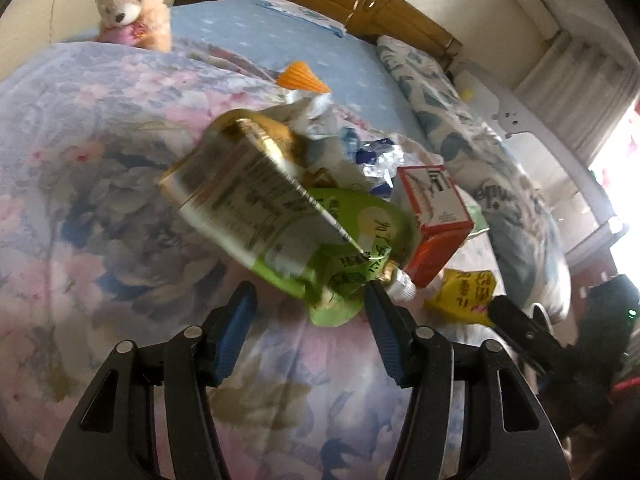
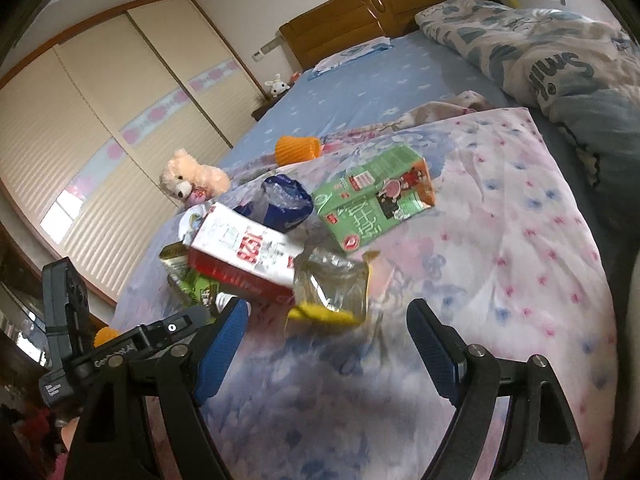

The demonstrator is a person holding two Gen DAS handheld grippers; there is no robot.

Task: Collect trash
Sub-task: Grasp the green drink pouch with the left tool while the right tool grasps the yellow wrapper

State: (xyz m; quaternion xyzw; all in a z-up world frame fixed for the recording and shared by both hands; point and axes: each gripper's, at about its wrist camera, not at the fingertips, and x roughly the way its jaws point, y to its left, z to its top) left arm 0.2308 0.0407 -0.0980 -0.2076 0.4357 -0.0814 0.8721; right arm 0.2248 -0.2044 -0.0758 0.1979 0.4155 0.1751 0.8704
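Observation:
A heap of trash lies on the floral quilt. In the left wrist view a green and gold spout pouch is nearest, with a red and white carton, a yellow wrapper and crumpled blue and white wrappers behind it. My left gripper is open, just short of the pouch, its right finger beside the pouch's spout. In the right wrist view the red carton, a clear and yellow wrapper, a green carton and a blue wrapper show. My right gripper is open, just before the yellow wrapper.
An orange paper cup lies beyond the heap on the blue sheet. A teddy bear sits at the far left. A folded duvet lies along the right side. A wooden headboard and a wardrobe stand behind.

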